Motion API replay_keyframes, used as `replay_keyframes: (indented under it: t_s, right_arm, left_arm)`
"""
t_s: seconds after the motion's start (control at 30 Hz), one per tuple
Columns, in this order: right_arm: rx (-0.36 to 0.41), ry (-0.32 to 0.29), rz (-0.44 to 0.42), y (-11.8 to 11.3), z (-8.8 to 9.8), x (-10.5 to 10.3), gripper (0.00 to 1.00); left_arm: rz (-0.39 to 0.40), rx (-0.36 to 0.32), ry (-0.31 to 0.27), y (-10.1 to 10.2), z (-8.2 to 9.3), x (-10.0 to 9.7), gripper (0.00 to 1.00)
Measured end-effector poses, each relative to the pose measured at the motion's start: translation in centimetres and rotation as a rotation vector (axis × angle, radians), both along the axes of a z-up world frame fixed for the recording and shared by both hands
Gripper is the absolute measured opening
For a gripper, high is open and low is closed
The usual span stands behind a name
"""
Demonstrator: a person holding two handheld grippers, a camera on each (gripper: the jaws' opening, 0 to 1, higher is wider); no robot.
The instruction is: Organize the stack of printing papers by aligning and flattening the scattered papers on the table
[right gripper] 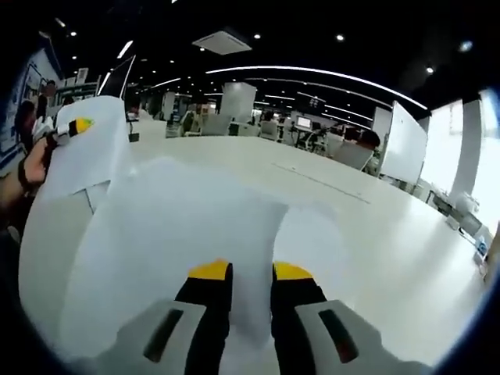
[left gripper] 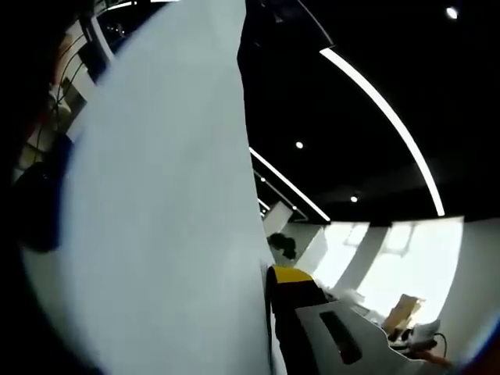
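Note:
A stack of white printing paper is held up off the white table, curving from the lower middle up to the left. My right gripper grips its near edge, both yellow-tipped jaws close together with the sheets between them. At the upper left, the left gripper pinches the paper's far end, with a person's hand behind it. In the left gripper view the paper covers the left half. My left gripper is shut on it; one black jaw presses the paper's right side and the other is hidden behind the sheets.
The table stretches far ahead and to the right. Beyond it lie office desks with monitors and a white board. The left gripper view tilts up at a dark ceiling with strip lights, bright windows and a brown box.

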State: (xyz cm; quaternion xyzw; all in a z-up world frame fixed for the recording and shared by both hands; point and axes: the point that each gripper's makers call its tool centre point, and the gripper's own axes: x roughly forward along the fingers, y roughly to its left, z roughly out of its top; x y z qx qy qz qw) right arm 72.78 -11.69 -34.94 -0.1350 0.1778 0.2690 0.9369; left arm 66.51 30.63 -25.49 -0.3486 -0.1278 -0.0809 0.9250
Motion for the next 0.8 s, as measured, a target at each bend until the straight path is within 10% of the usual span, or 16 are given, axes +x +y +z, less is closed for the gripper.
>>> replay_keyframes:
  t_s: [0.33, 0.8]
  right_arm:
    - [-0.156, -0.052, -0.013, -0.8, 0.0, 0.8, 0.0]
    - [-0.035, -0.154, -0.066, -1.6, 3.7, 0.7, 0.0]
  left_arm:
    - [0.008, 0.004, -0.001, 0.2, 0.0, 0.0, 0.06]
    - [0.013, 0.006, 0.0, 0.2, -0.1, 0.0, 0.07]
